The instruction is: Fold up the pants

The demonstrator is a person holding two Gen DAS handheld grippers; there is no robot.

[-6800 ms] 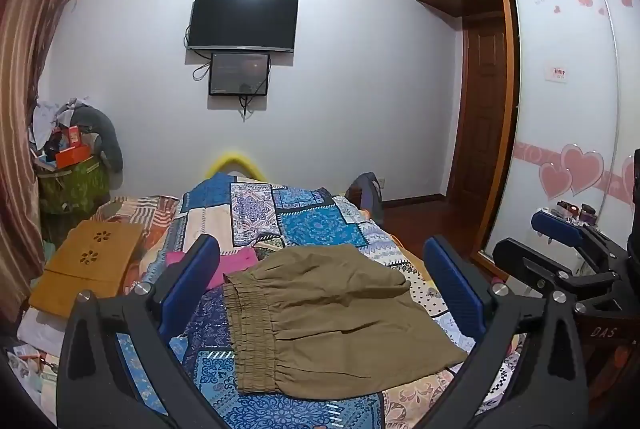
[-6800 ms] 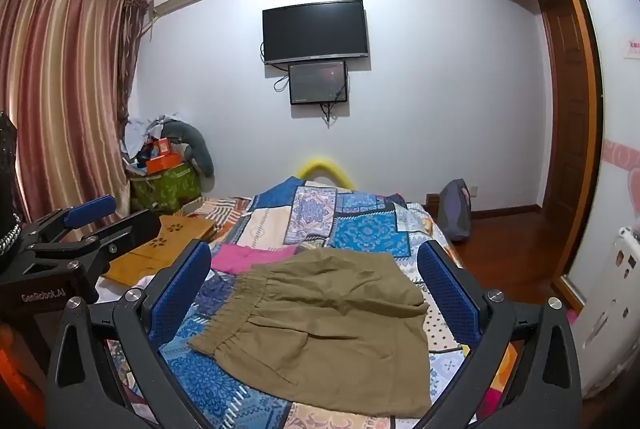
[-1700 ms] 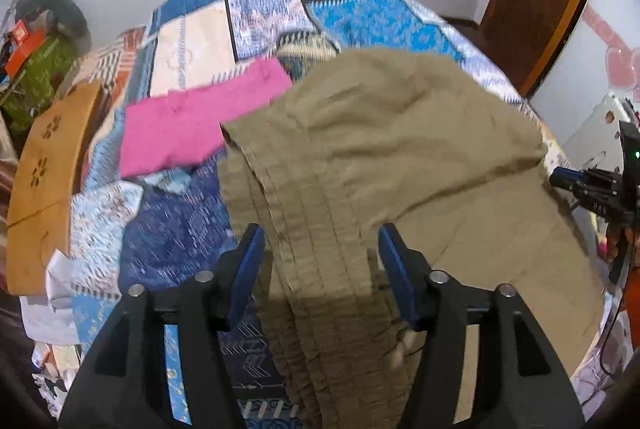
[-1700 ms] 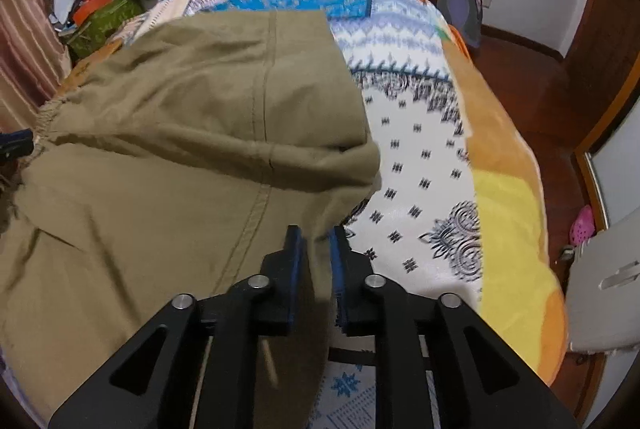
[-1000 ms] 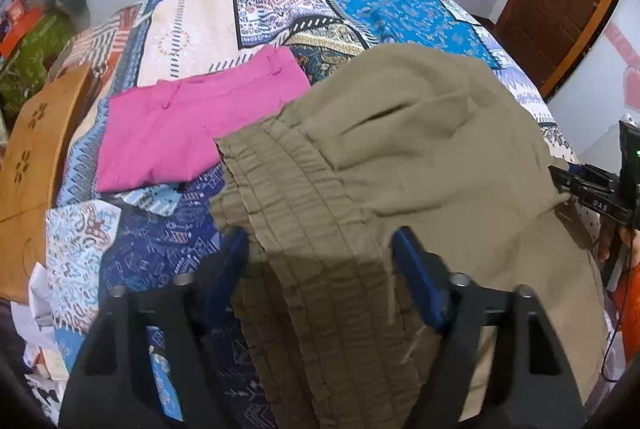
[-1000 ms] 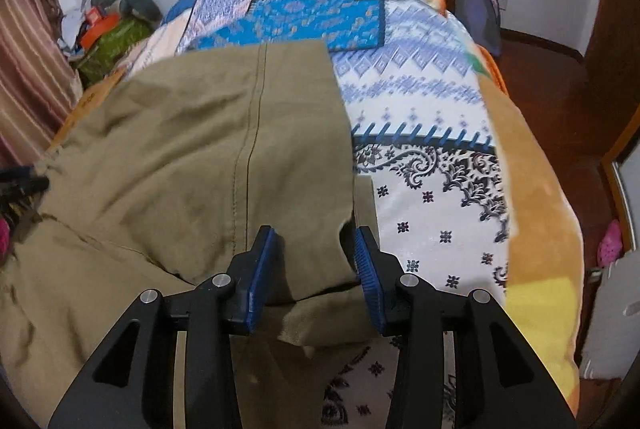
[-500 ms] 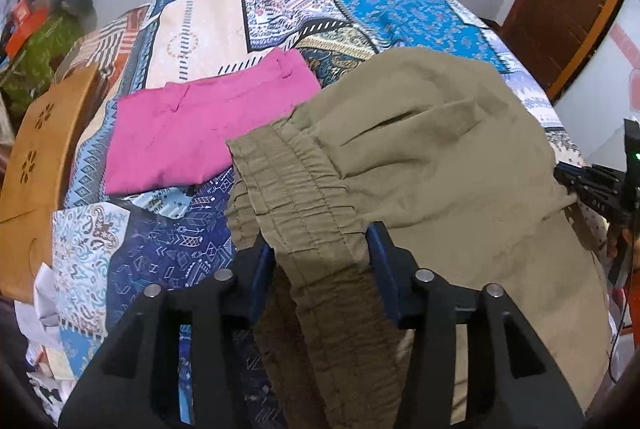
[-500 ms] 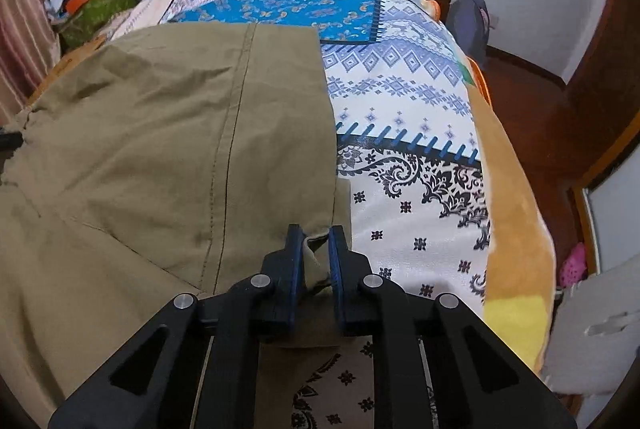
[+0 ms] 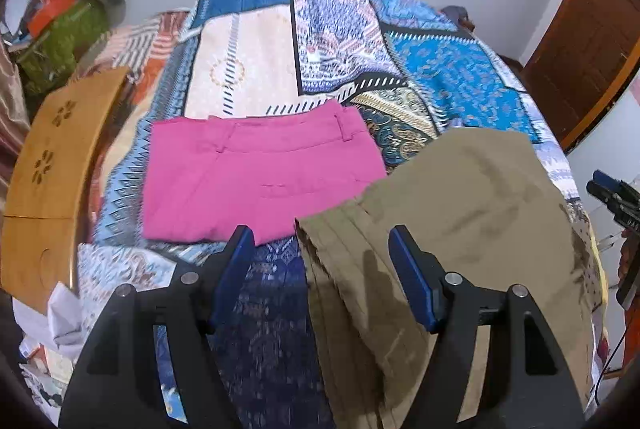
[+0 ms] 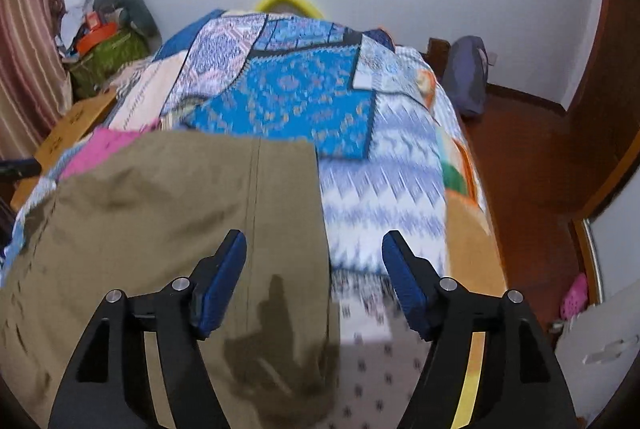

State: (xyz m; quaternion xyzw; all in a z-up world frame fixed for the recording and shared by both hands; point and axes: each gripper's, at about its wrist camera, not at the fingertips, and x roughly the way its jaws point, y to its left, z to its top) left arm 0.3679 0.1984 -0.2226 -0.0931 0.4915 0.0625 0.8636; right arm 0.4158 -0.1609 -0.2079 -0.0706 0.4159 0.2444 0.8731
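Observation:
Olive-khaki pants [image 9: 460, 221] lie flat on the patchwork bedspread, folded over on themselves, with the gathered elastic waistband [image 9: 332, 269] on their left edge. My left gripper [image 9: 322, 265] is open and empty, hovering over the waistband corner. In the right wrist view the pants [image 10: 168, 213] fill the lower left, their hem edge running down the middle. My right gripper [image 10: 314, 275] is open and empty above that hem edge. The right gripper also shows at the right edge of the left wrist view [image 9: 612, 193].
Folded pink pants [image 9: 256, 173] lie on the bedspread [image 9: 248, 61] just left of the khaki ones. A wooden lap table [image 9: 44, 165] sits at the bed's left side. Clutter and a green basket [image 10: 108, 57] are by the curtain. A backpack [image 10: 466, 79] and wooden floor are to the right.
Both grippers have opened and let go of the khaki pants, which now lie flat and folded. Both grippers have pulled up and back a little.

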